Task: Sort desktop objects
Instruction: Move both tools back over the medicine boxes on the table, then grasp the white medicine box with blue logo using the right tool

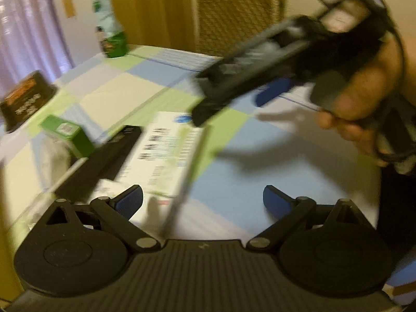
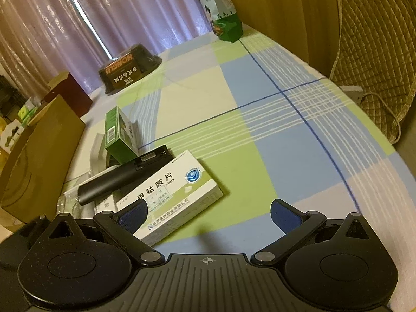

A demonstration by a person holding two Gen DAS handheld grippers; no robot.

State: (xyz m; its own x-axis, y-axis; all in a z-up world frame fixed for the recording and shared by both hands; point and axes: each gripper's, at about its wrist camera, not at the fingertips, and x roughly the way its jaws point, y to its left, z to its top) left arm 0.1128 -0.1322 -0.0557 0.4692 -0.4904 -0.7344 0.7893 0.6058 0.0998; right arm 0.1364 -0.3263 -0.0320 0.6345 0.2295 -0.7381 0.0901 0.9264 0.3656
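A white medicine box (image 2: 176,192) lies on the checked tablecloth (image 2: 260,83), with a long black battery pack (image 2: 122,174) resting across its far left end. A green carton (image 2: 119,132) stands just behind them. My right gripper (image 2: 209,215) is open and empty, its left pad over the box's near corner. In the blurred left wrist view my left gripper (image 1: 202,201) is open and empty above the white medicine box (image 1: 166,150), with the black battery pack (image 1: 104,161) and green carton (image 1: 67,132) to its left. A hand (image 1: 364,98) holds the right tool at upper right; one blue pad (image 1: 275,91) shows.
An upturned black bowl (image 2: 130,67) sits at the far left of the table and a green-and-white bag (image 2: 223,13) stands at the far edge. A brown cardboard box (image 2: 39,156) borders the left side. A padded chair (image 2: 377,39) and a power strip (image 2: 351,91) are at the right.
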